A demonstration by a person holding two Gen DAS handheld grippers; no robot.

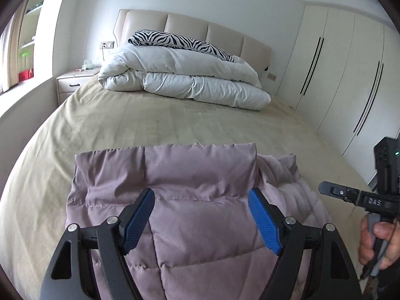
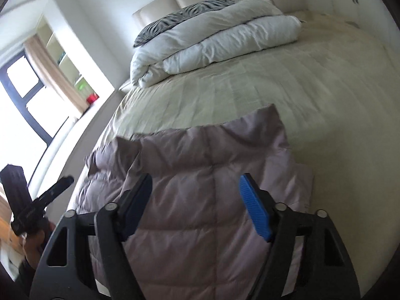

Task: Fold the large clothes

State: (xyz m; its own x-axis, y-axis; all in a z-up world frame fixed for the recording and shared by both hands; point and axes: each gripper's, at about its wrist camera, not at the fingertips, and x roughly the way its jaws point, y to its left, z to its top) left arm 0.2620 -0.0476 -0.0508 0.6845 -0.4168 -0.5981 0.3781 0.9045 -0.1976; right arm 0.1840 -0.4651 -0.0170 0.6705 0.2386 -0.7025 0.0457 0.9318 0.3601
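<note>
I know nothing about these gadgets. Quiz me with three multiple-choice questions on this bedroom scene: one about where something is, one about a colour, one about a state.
1. Where does the white duvet lie?
A. On the floor
B. At the head of the bed, by the headboard
C. On the jacket

2. What colour is the puffy jacket?
A. Mauve
B. Bright green
C. Black

3. How do the left gripper and right gripper stand?
A. Both clamped on the jacket
B. One shut, one open
C. Both open

Answers: 1 B, it sits folded against the headboard. 2 A, its quilted fabric is a dusty pink-purple. 3 C, each pair of blue pads stands wide apart with the jacket seen between them.
</note>
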